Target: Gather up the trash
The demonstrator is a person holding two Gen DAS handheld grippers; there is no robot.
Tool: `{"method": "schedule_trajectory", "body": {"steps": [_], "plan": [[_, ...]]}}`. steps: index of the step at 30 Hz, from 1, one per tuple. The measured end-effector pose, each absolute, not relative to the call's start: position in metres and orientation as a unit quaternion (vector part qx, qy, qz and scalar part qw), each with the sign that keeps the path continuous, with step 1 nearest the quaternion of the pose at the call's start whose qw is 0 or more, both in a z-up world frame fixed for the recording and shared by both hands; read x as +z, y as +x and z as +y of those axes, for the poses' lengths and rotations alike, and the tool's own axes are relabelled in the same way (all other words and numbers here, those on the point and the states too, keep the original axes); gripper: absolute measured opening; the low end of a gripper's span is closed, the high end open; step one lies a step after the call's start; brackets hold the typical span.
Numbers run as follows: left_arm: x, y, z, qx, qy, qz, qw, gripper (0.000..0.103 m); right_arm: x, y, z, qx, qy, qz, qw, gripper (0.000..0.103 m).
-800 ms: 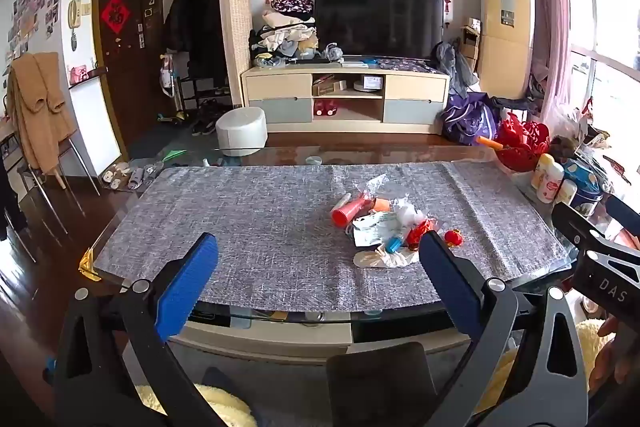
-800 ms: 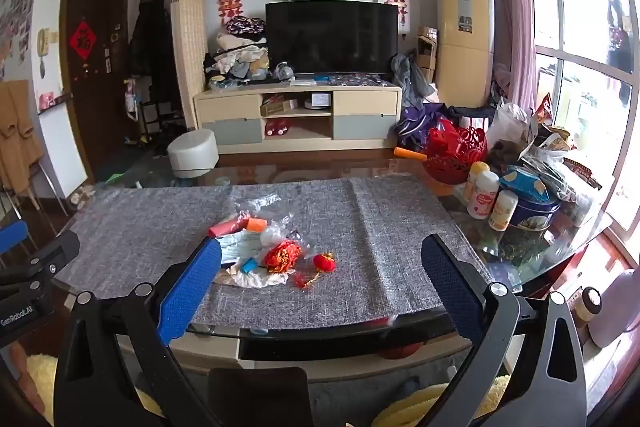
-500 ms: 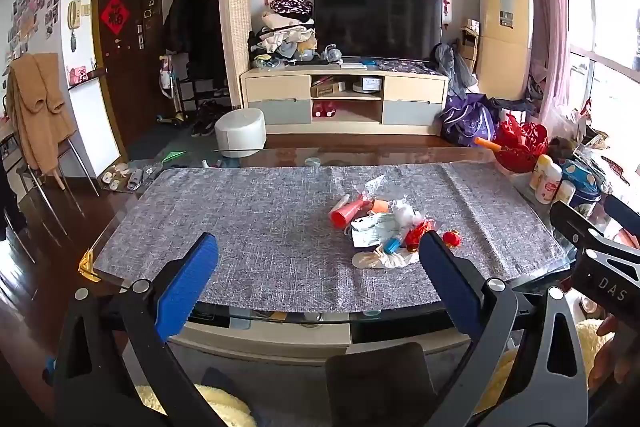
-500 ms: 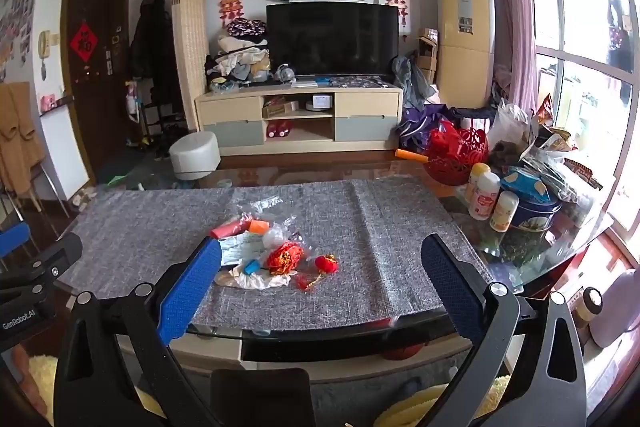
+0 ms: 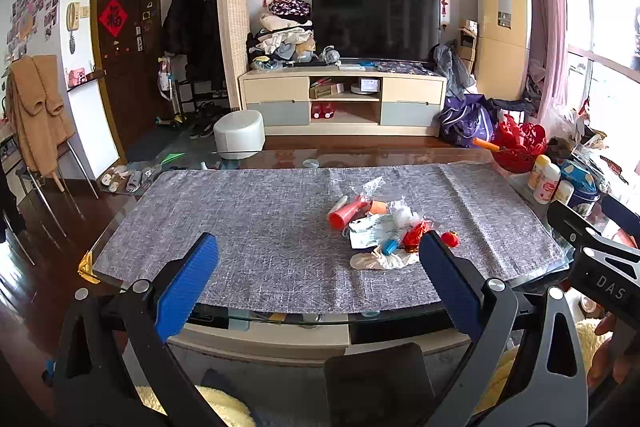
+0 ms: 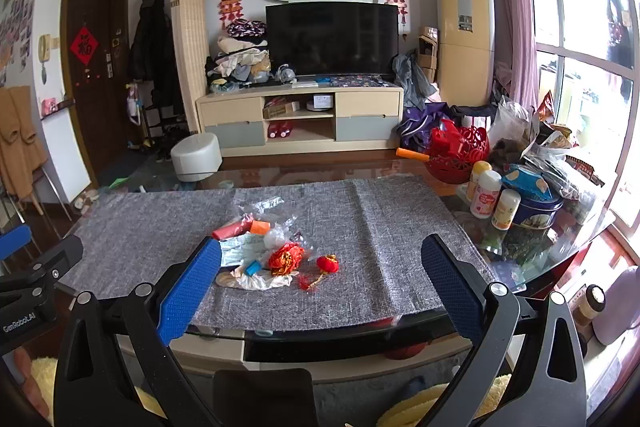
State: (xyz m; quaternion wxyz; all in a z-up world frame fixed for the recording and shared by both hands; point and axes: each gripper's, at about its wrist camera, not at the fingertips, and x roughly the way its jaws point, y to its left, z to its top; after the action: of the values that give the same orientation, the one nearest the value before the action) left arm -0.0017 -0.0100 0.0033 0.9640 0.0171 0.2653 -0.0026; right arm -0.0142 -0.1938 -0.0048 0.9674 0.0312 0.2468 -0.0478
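Your right gripper [image 5: 596, 251] reads "DAS" on its side in the left view; your left gripper [image 6: 36, 275] reads "GenRobot.AI" in the right view. Both sets of fingers stand spread wide and hold nothing, hanging short of the near glass edge of the desk [image 6: 320, 331]. The trash pile [image 6: 264, 251] lies mid-way on the grey cloth [image 5: 248, 219], bare cloth all around it. Bottles [image 6: 490, 199] and a blue tin [image 6: 534, 203] crowd the desk's right end.
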Motion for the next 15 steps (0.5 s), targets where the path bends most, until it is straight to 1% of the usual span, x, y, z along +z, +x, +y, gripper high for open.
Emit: {"method": "schedule_trajectory", "body": {"steps": [15], "plan": [[0.0034, -0.0021, -0.0094, -0.002, 0.017, 0.264, 0.964, 0.095, -0.0046, -0.0153, -0.1971, -0.046, 0.034, 0.246, 0.967, 0.1]]}}
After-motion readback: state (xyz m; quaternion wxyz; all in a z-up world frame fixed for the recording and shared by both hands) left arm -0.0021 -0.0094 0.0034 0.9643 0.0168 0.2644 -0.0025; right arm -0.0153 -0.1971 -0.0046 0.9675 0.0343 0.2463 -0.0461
